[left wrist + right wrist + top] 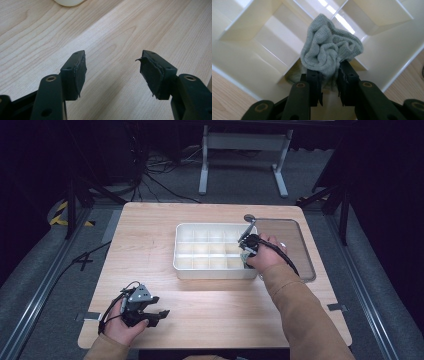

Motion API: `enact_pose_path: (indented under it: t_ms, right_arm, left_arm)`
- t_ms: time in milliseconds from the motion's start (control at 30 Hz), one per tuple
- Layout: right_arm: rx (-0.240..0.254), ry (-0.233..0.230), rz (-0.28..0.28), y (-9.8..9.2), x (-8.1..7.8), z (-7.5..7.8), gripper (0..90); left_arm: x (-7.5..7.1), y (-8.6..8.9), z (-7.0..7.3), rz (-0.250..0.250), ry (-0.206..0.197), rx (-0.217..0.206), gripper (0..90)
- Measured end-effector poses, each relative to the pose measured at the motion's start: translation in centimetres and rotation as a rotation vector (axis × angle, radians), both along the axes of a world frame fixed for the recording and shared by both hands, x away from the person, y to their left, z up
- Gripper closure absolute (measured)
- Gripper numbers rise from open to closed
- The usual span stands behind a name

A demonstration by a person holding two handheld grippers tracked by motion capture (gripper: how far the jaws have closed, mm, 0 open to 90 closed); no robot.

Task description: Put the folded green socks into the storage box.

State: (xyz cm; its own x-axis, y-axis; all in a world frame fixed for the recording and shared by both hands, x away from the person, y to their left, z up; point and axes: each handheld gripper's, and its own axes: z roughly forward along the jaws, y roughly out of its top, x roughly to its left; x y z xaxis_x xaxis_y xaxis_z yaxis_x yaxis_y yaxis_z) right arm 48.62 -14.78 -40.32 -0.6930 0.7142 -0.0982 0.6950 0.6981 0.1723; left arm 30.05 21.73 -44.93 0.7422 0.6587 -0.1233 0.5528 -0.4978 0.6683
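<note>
From above, the right gripper [248, 251] sits at the right end of the white divided tray [186, 268], and you can't make out what it carries. Its own camera settles that: the two black fingers [314, 83] are clamped on a crumpled grey-green cloth [329, 51], bunched up just over the dividers of the tray [244, 62], near the tray's corner with wood showing on both sides.

The left gripper [150, 312] rests in the person's hand near the front left of the counter [145, 235], well apart from the tray. Its view shows the fingers [77, 72] spread wide with bare wood grain between them, and a sliver of white tray at the top edge.

One tray, with three rows of compartments that look empty from above. One cloth. One clear lid [295, 245] lying flat beside the tray, toward the right edge of the counter.
</note>
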Motion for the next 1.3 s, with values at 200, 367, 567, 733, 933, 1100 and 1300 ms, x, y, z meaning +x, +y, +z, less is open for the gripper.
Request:
enact_pose_path:
  t_ms: [200, 367, 567, 733, 933, 1100, 1300]
  right_arm:
    - [-0.018, 0.016, -0.012, 0.2, 0.2, -0.5, 73.8]
    - [0.011, 0.018, -0.016, -0.3, 0.2, -0.4, 71.8]
    - [0.087, -0.023, -0.026, -1.3, -0.4, 1.0, 61.5]
    - [0.129, -0.061, -0.035, -1.3, -0.4, 1.8, 58.2]
    - [0.11, -0.063, -0.042, -0.8, 0.1, 0.9, 67.6]
    - [0.094, -0.024, -0.073, -0.9, -0.1, 0.6, 73.7]
    - [0.063, 0.006, -0.071, -0.5, 0.1, -0.1, 74.6]
  left_arm:
    - [0.1, -0.1, 0.0, -0.003, -0.001, 0.002, 38.6]
    - [0.1, -0.2, 0.0, -0.003, -0.003, 0.001, 38.6]
    - [0.2, -0.4, -0.1, -0.013, -0.008, 0.006, 38.6]
    - [0.1, -0.5, -0.1, -0.015, -0.003, 0.007, 38.5]
    - [0.2, -0.5, -0.2, -0.013, 0.002, 0.004, 38.3]
    - [0.2, -0.4, -0.2, -0.018, -0.001, 0.004, 38.2]
    - [0.1, -0.6, -0.3, -0.02, 0.005, 0.003, 38.1]
